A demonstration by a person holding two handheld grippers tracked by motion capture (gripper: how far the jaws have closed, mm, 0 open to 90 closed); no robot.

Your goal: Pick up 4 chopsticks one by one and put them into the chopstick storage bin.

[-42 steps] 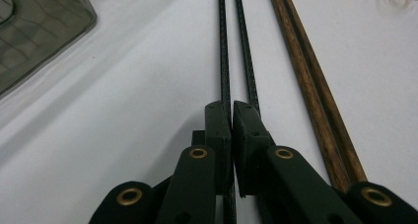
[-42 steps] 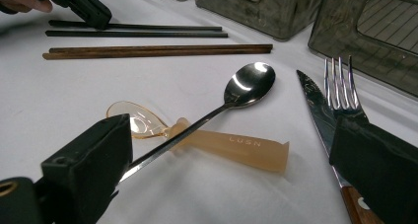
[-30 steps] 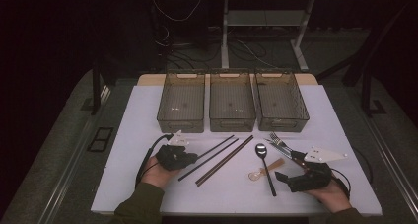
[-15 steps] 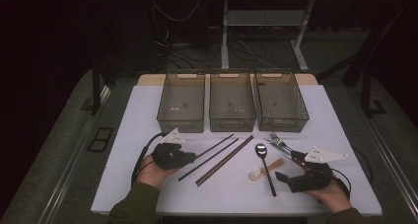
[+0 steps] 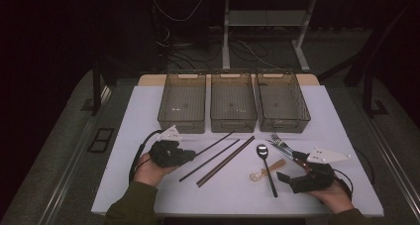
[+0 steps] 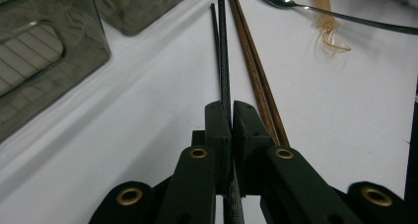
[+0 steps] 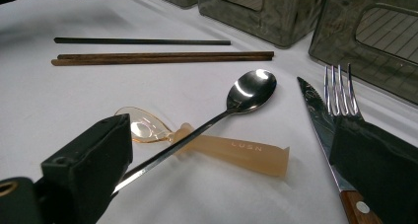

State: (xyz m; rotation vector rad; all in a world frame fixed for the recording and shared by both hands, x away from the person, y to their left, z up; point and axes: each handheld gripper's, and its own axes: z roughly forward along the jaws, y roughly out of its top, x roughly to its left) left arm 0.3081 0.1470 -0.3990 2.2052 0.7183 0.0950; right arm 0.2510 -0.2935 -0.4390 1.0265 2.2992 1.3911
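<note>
My left fingers (image 6: 230, 116) have crept in and are now clamped tight on the black chopstick (image 6: 224, 56), still flat on the worktop (image 5: 148, 116) by the bins (image 5: 182, 106), so lifting is next, while my right fingers (image 7: 231, 155) sit wide open over the spoon (image 7: 246, 93).

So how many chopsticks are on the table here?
4: one black chopstick clamped in the left tool, another black one beside it, and a brown pair lying together alongside.

My overhead camera looks forward and down over the whole worktop (image 5: 148, 116) from its near edge. Each hand-held gripper's camera skims low and close; both catch the brown chopsticks (image 6: 256, 71) and steel spoon (image 7: 246, 93).
</note>
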